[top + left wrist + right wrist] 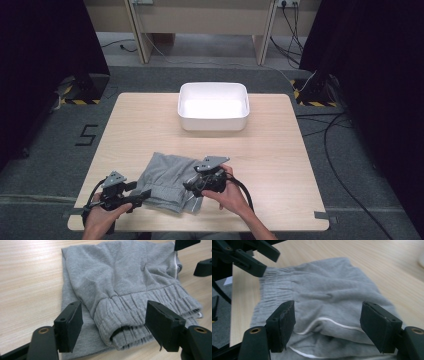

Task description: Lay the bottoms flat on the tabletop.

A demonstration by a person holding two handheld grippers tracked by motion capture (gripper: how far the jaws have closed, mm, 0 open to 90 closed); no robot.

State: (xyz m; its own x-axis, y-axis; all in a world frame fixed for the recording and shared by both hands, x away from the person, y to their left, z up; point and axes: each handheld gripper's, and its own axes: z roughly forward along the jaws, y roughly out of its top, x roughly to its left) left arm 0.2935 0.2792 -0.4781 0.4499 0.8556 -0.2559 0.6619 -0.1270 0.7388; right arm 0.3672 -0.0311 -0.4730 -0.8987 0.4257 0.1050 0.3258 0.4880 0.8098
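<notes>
Both tongs apart, flanking folded grey sweatpants point(167, 181) on the worktop point(280, 160).
Left tongs point(141, 195) face the elastic waistband point(140, 315) end; right tongs point(191, 186) straddle the white-piped edge opposite, both equally near.

**Three cameras, one folded garment in common**

The high view looks forward and down from the person's side, taking in the whole tabletop point(280, 150) from a distance. The left gripper view rides low and close, facing the grey garment's point(120, 282) gathered waistband. The right gripper view sits equally close, facing it from the opposite side. All three share the garment; the right gripper view also catches the left tongs point(249, 257) beyond it.
</notes>
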